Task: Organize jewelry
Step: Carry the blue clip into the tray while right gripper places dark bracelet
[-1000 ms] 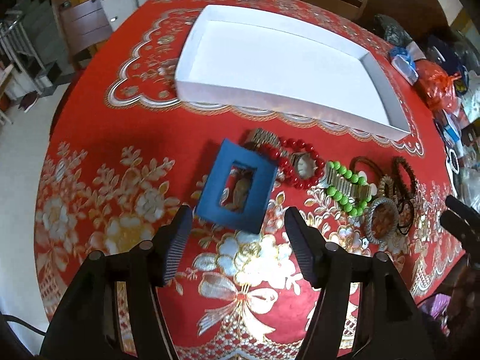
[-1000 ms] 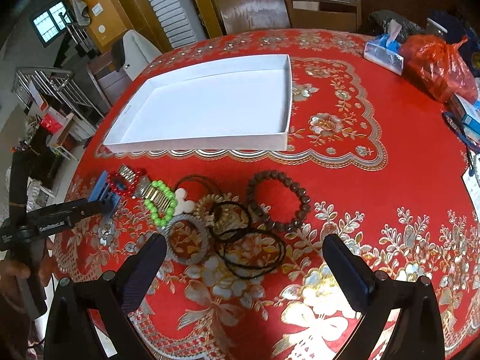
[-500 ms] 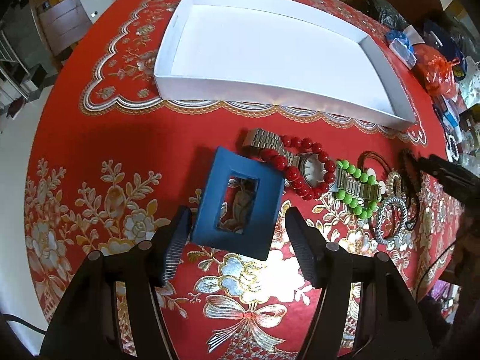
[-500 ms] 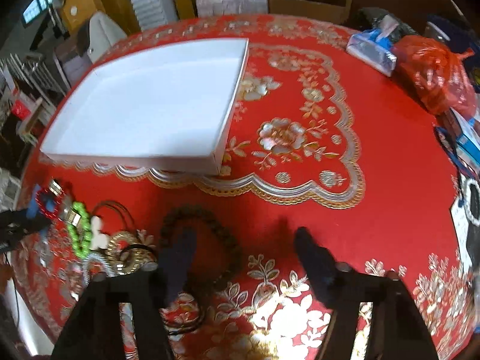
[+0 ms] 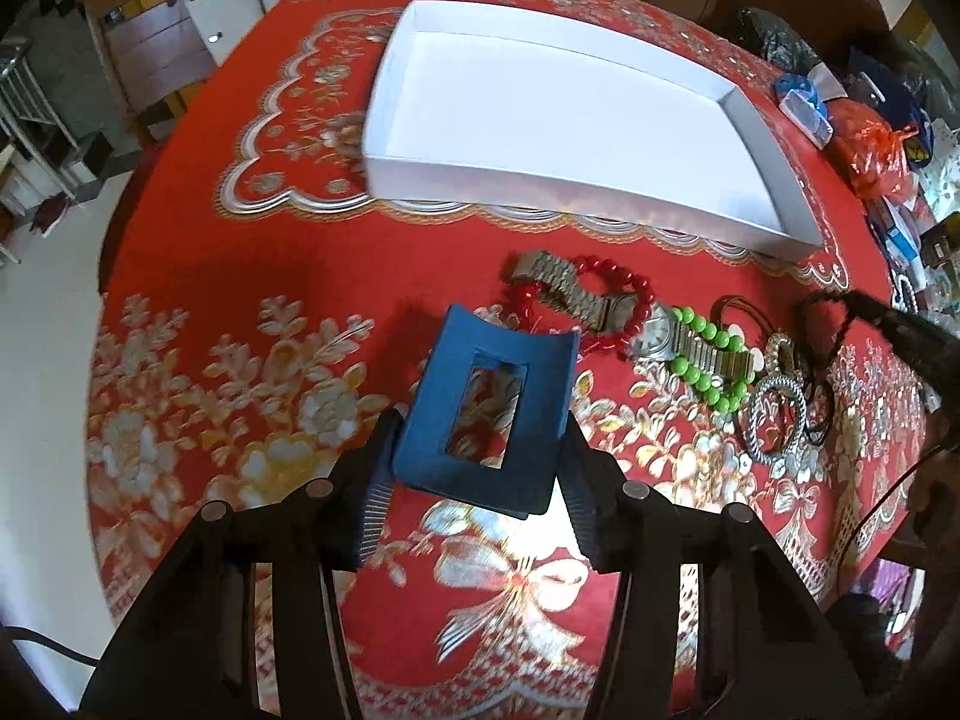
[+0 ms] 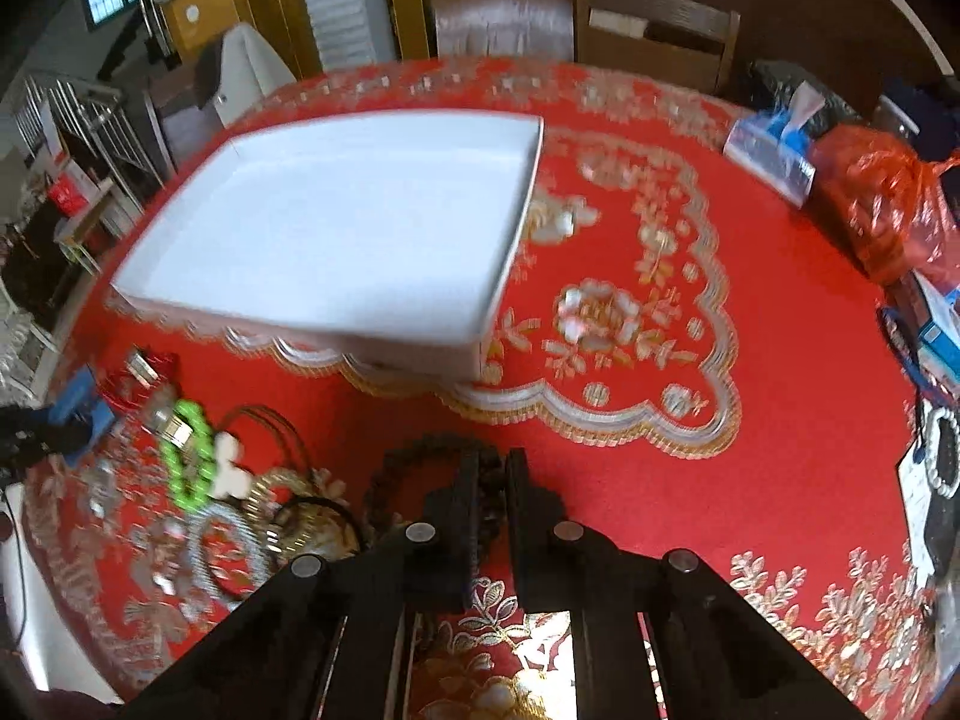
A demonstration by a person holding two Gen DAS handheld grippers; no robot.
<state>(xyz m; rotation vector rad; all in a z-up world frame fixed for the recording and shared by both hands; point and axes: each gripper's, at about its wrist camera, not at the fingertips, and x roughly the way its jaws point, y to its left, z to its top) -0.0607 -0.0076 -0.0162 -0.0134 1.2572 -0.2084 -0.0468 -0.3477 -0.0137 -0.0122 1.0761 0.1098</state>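
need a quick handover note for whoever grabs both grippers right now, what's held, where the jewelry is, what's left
Left gripper: shut on the blue frame, lifted off the red tablecloth.
Right gripper: shut on the brown bead bracelet, low at the cloth.
White tray: nothing in it yet.
On the cloth in front of the tray: watch, red bead bracelet, green bead bracelet, and a tangle of rings and black cords.
Done: two items gripped. Left: carry both into the tray, then the remaining pieces.
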